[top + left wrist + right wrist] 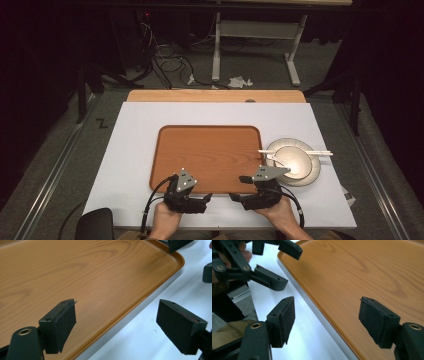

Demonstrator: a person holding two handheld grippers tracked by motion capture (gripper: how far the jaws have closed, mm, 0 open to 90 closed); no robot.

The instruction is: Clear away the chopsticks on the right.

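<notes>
Both hands sit at the near edge of the table [125, 150], each holding a gripper aimed inward at the other. Left gripper [209, 198] and right gripper [233, 197] hover over the near rim of the wooden tray [210, 150], tips close together but apart. Each has its jaws spread wide with nothing between them, straddling the tray's rim: one jaw above the wood, one above the white surface. Beyond the grippers the tray's floor lies bare. Just beyond the right gripper, beside the tray's right edge, stands a bowl [295, 160] on a plate [312, 172], with chopsticks [300, 152] laid across.
</notes>
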